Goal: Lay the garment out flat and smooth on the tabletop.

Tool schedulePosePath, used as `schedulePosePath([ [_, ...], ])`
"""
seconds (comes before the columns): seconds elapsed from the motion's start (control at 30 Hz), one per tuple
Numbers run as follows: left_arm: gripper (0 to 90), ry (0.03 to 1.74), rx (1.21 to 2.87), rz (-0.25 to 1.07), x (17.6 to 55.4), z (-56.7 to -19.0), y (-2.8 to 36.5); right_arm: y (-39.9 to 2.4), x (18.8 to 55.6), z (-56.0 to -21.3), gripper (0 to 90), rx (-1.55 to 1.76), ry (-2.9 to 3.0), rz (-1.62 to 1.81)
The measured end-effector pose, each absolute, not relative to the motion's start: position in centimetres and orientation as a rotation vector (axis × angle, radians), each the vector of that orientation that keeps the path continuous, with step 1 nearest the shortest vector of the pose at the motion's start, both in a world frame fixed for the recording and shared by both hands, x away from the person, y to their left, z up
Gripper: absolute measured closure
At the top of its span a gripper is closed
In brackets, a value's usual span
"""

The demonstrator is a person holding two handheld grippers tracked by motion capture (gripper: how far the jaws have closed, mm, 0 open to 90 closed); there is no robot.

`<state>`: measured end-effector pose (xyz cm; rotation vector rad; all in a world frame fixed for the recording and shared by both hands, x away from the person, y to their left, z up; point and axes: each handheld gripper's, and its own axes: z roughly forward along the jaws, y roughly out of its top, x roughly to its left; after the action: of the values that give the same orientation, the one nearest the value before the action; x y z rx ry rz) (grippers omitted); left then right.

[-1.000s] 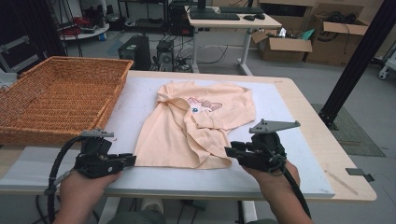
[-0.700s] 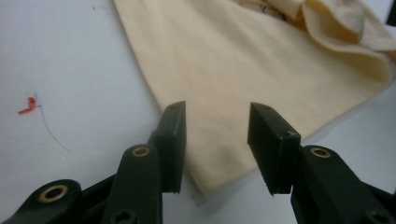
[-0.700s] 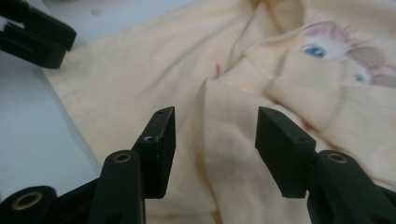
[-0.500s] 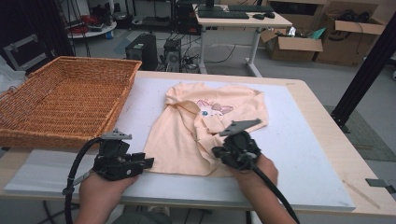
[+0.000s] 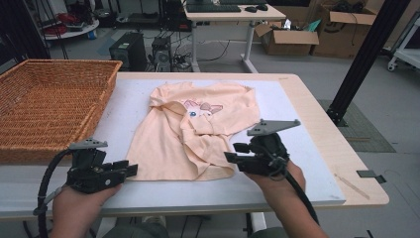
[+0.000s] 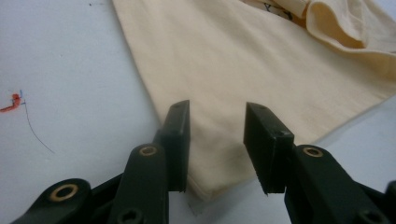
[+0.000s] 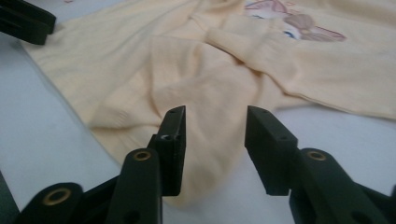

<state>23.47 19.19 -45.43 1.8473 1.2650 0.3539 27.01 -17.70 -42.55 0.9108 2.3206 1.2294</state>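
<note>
- Left gripper (image 5: 130, 170) sits at the near left of the table with jaws part-open and nothing pinched; I read them as having just opened. In the left gripper view its two pads (image 6: 180, 140) straddle the near-left hem corner of the peach T-shirt (image 5: 198, 134), cloth below and between but not pressed.
- Right gripper (image 5: 233, 152) sits at the near right with jaws part-open after a quick shut and reopen; no cloth is clamped. In the right gripper view its jaws aim at the folded near-right edge of the shirt (image 7: 201, 93).
- Shirt lies crumpled at the table centre, long axis near to far, collar at the far end, hem toward me. Each gripper is just beside its own hem corner, so I judge neither hand nearer.
- Surface is a white mat (image 5: 297, 129) on a wooden table (image 5: 341, 148).
- Wicker basket (image 5: 49, 99) stands at the far left, well apart from the shirt.
- Room behind holds desks and cardboard boxes (image 5: 307, 34).
</note>
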Motion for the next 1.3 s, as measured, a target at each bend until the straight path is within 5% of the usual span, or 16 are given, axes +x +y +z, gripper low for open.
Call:
schedulePosePath([
  [0.3, 58.5, 1.246, 1.845, 0.350, 22.9, -45.5, 19.0, -12.1, 28.4, -44.3, 48.6, 0.838, 2.424, 1.111],
  [0.33, 65.1, 1.244, 1.847, 0.348, 22.8, -45.5, 19.1, -11.7, 28.7, -44.9, 66.6, 0.838, 2.424, 1.089],
  [0.37, 65.1, 1.245, 1.849, 0.342, 22.7, -45.6, 19.2, -11.7, 28.7, -44.9, 66.6, 0.838, 2.424, 1.089],
  [0.43, 73.2, 1.244, 1.842, 0.335, 22.5, -45.6, 19.4, -11.9, 28.8, -44.7, 81.5, 0.846, 2.421, 1.095],
  [0.57, 84.6, 1.242, 1.824, 0.312, 22.3, -45.8, 19.8, -13.4, 28.1, -44.5, 90.0, 0.854, 2.375, 1.158],
  [0.8, 90.0, 1.219, 1.826, 0.290, 22.1, -45.9, 20.3, -18.3, 26.7, -43.7, 90.0, 0.944, 2.294, 1.215],
  [0.87, 90.0, 1.219, 1.819, 0.281, 22.1, -45.9, 20.4, -18.6, 26.4, -43.4, 81.1, 0.917, 2.290, 1.207],
  [1.13, 90.0, 1.209, 1.829, 0.282, 21.8, -46.0, 20.0, -14.5, 27.2, -43.8, 62.5, 0.848, 2.344, 1.172],
  [1.3, 90.0, 1.193, 1.845, 0.274, 21.6, -45.9, 19.9, -11.8, 28.5, -44.8, 64.6, 0.825, 2.397, 1.050],
])
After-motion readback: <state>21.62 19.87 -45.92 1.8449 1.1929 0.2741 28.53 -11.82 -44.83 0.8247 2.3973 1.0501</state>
